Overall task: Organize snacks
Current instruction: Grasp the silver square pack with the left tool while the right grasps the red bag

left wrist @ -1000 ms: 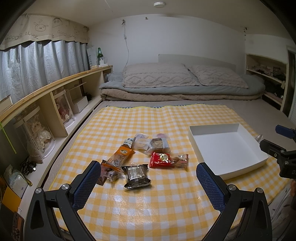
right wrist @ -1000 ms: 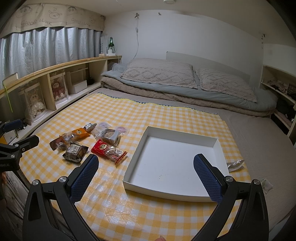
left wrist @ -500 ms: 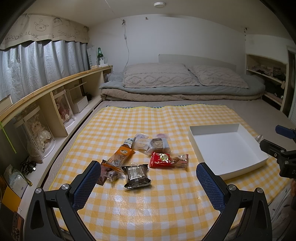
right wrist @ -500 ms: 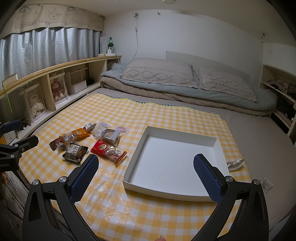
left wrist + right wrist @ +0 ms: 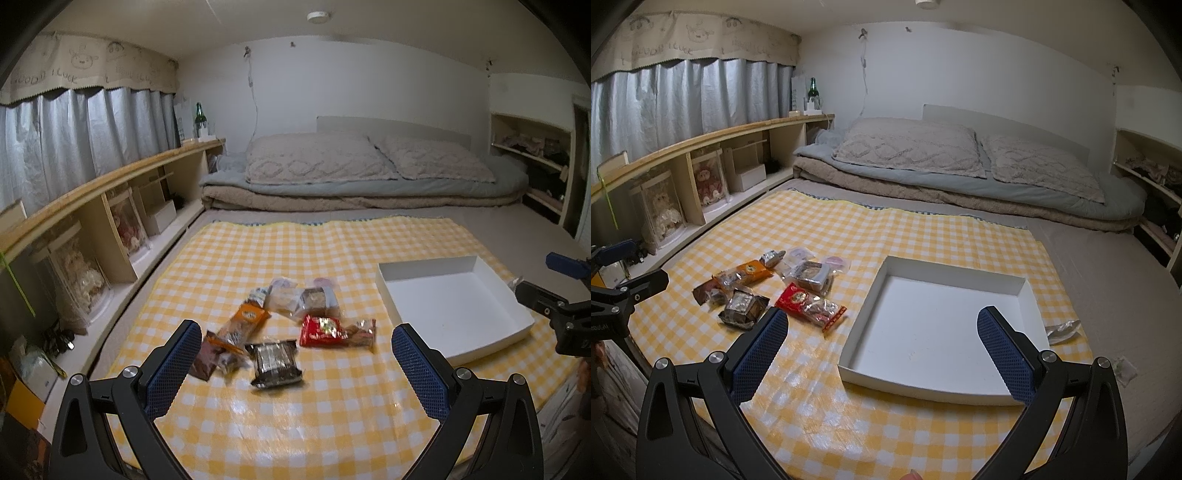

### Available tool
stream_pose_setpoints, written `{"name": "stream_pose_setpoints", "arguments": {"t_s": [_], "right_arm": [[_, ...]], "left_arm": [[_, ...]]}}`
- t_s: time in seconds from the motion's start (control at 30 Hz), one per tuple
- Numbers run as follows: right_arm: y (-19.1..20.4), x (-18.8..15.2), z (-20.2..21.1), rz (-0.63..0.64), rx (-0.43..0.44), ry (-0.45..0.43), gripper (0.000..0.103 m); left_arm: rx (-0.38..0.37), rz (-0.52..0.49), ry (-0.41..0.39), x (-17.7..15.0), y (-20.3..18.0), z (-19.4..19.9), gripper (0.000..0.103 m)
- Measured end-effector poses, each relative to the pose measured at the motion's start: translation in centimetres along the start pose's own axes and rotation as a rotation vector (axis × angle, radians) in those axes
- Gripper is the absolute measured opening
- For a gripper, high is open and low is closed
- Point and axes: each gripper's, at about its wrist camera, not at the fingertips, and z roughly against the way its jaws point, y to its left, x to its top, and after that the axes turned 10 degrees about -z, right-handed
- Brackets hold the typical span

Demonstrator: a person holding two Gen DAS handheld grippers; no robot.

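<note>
**Both grippers wide open, nothing held; snacks loose on cloth, tray bare**

- Left gripper [image 5: 295,354]: fingers spread wide, blue pads [image 5: 173,365] well apart, nothing gripped. It is held above the near edge of the yellow checked cloth [image 5: 332,251] and aimed at the snack cluster.
- Right gripper [image 5: 882,343]: fingers likewise spread wide, nothing between them. It is pointed at the white tray [image 5: 1028,291], whose near wall is framed between the two pads.
- Snacks are seen lying flat on the cloth in one loose group, left of the tray and apart from it:
  - red packet [image 5: 325,328], nearest the tray, with a clear end showing brown pieces
  - dark wrapped bar [image 5: 275,360], closest to the left gripper
  - orange packet [image 5: 247,317], laid diagonally, its lower end over a brown packet [image 5: 205,354]
  - clear-wrapped brown cake [image 5: 316,299] at the back, touching a pale clear-wrapped snack [image 5: 282,295]
  - small silver-blue packet [image 5: 258,293] at the back left of the group
- No snack is seen inside the tray.
- A crumpled silver wrapper [image 5: 1063,328] is noted just off the tray's right side, at the cloth's edge.
- Folded bedding with two pillows [image 5: 314,162] is seen beyond the cloth; a wooden shelf unit [image 5: 110,206] runs along the left.
- The left view is slightly motion-blurred.
</note>
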Motion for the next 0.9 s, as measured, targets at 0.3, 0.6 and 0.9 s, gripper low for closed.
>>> {"name": "stream_pose_setpoints", "arguments": {"t_s": [0.3, 0.6, 0.9], "right_arm": [[1.6, 2.8, -0.9, 0.048, 0.064, 0.013, 0.103], [2.8, 6.4, -4.5, 0.085, 0.144, 0.036, 0.103], [3.3, 8.3, -10.9, 0.107, 0.216, 0.069, 0.103]], "left_arm": [[0.005, 0.003, -0.034, 2.9, 1.7, -0.1, 0.103], [-0.016, 0.079, 0.052, 6.3, 5.6, -5.4, 0.103], [-0.047, 0.095, 0.153, 8.4, 8.0, -12.7, 0.103]]}}
